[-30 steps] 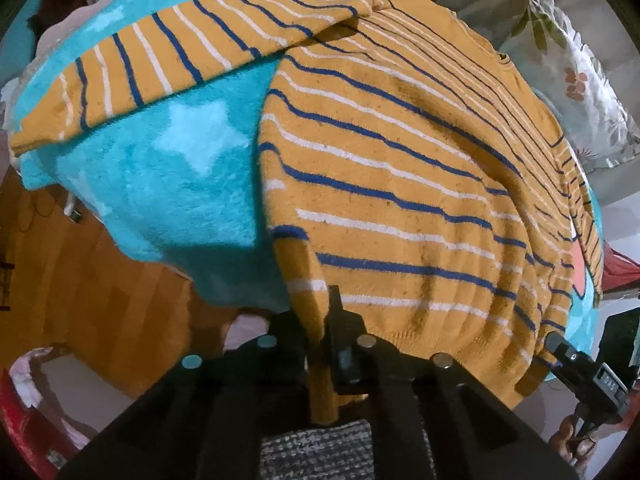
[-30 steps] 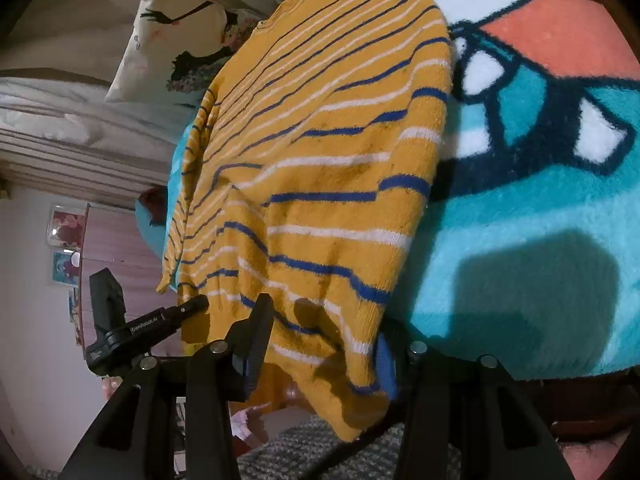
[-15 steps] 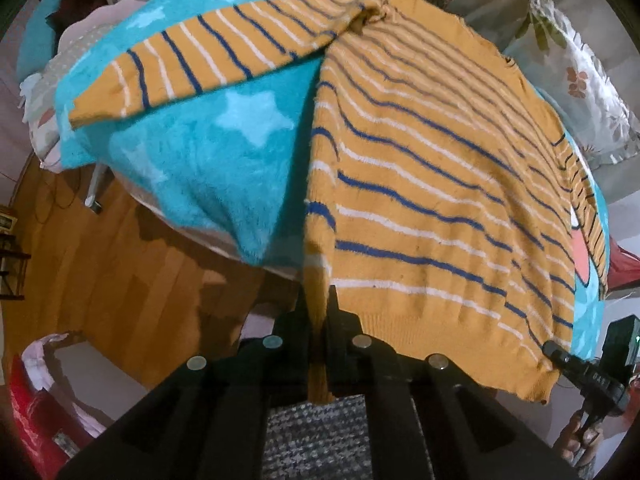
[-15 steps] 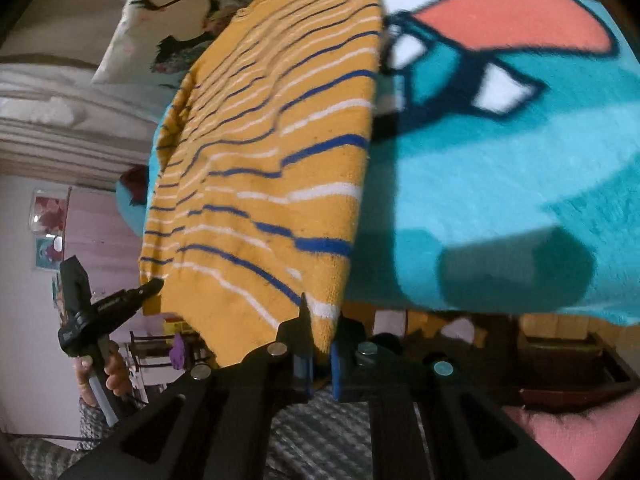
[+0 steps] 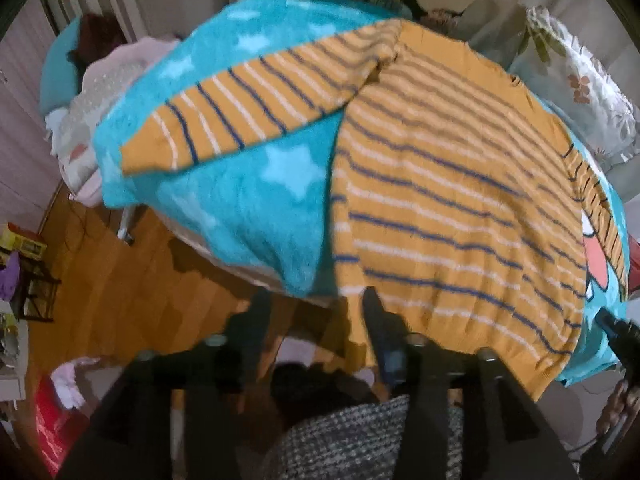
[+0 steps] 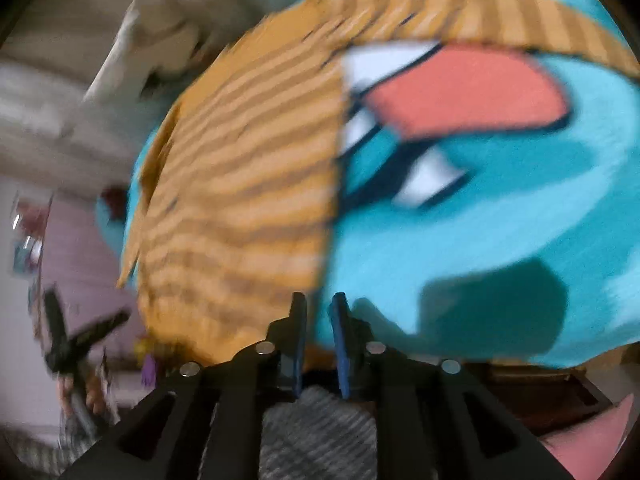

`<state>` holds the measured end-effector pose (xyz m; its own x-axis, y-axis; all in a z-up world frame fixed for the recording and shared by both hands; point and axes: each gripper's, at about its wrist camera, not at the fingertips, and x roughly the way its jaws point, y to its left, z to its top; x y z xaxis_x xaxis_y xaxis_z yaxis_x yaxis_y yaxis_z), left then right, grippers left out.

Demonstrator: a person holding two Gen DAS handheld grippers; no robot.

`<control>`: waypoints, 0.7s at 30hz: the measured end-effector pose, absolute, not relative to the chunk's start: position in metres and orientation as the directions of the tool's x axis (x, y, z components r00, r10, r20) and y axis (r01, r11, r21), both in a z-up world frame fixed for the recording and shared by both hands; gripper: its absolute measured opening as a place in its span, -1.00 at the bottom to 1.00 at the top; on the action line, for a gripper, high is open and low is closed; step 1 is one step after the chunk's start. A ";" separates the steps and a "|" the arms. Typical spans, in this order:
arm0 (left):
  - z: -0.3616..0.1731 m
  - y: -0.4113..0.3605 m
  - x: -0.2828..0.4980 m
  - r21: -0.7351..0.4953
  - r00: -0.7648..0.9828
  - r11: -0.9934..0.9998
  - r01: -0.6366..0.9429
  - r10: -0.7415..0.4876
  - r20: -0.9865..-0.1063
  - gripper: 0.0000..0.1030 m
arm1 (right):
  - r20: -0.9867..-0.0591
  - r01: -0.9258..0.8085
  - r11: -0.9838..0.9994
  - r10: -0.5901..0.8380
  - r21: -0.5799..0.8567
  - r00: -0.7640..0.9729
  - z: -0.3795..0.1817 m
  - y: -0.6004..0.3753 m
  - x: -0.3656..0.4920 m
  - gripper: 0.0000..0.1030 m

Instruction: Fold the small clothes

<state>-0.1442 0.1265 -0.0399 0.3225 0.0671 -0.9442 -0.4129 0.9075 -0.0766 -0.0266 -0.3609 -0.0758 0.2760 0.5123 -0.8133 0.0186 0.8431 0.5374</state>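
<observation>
1. The orange striped sweater [image 5: 448,208] lies spread flat on the turquoise blanket [image 5: 248,200] over the bed, one sleeve [image 5: 256,116] stretched out to the left and the hem hanging at the near edge.
2. The left gripper [image 5: 316,304], clamped on the hem's left corner half a second ago, has just been opening; its jaws now stand apart with nothing pinched, and the hem corner lies just beside the right-hand finger, free.
3. The right gripper [image 6: 318,312], which held the hem's other corner half a second ago, has also just been parting its jaws. The gap is narrow and empty, and the sweater's edge [image 6: 240,208] sits just left of it, though the blur makes a brush of cloth hard to rule out.
4. Both corners released, the spreading looks finished; folding proper, likely the sleeves first, is still to come.
</observation>
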 end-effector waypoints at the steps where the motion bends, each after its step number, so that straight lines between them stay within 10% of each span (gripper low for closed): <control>1: -0.037 0.124 -0.138 -0.083 0.335 0.909 -0.409 0.065 -0.940 0.21 | -0.810 0.058 0.841 0.498 0.539 0.310 -0.075 -0.374 -0.020 -0.51; 19: -0.041 0.067 -0.082 -0.130 0.319 0.952 -0.278 -0.036 -0.947 0.31 | -0.744 0.536 0.549 0.272 0.641 0.611 -0.094 -0.577 0.065 -0.05; 21: -0.040 0.066 -0.077 -0.143 0.321 0.949 -0.280 -0.048 -0.946 0.31 | -0.748 0.562 0.522 0.264 0.641 0.608 -0.097 -0.583 0.074 -0.81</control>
<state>-0.0767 0.0656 -0.0405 0.3206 -0.0481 -0.9460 -0.2805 0.9491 -0.1433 0.0736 -0.5833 -0.0966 0.6084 0.2643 -0.7483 0.5619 0.5224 0.6413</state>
